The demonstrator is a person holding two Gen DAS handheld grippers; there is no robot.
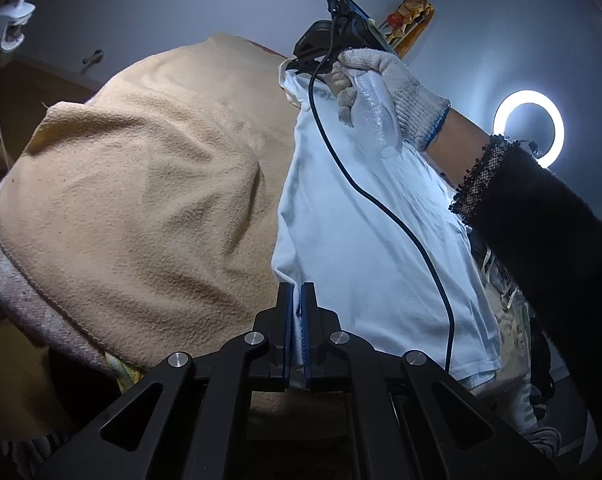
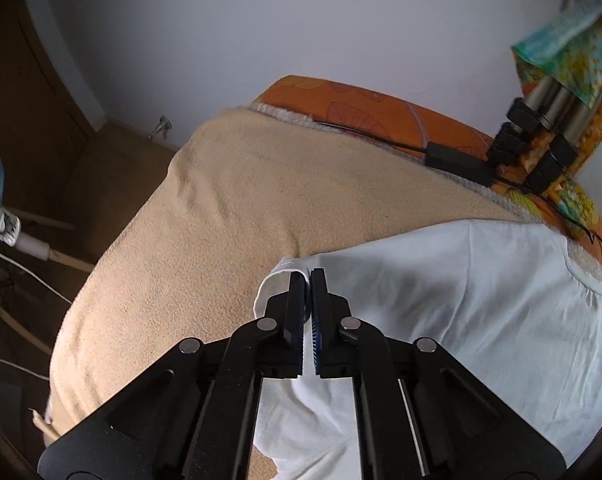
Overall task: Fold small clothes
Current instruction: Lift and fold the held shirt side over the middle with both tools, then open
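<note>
A white small garment (image 1: 365, 240) hangs stretched between both grippers above a beige blanket (image 1: 149, 200). My left gripper (image 1: 298, 292) is shut on its lower edge. My right gripper (image 1: 301, 65), held by a gloved hand (image 1: 381, 92), is shut on the garment's far corner. In the right wrist view my right gripper (image 2: 309, 276) is shut on the hem of the white garment (image 2: 481, 300), which spreads to the right over the beige blanket (image 2: 241, 208).
An orange patterned sheet (image 2: 361, 100) lies under the blanket at the far end. A tripod (image 2: 537, 136) and a black cable box (image 2: 457, 162) sit at the far right. A ring light (image 1: 529, 128) glows on the right. Floor and cables lie to the left.
</note>
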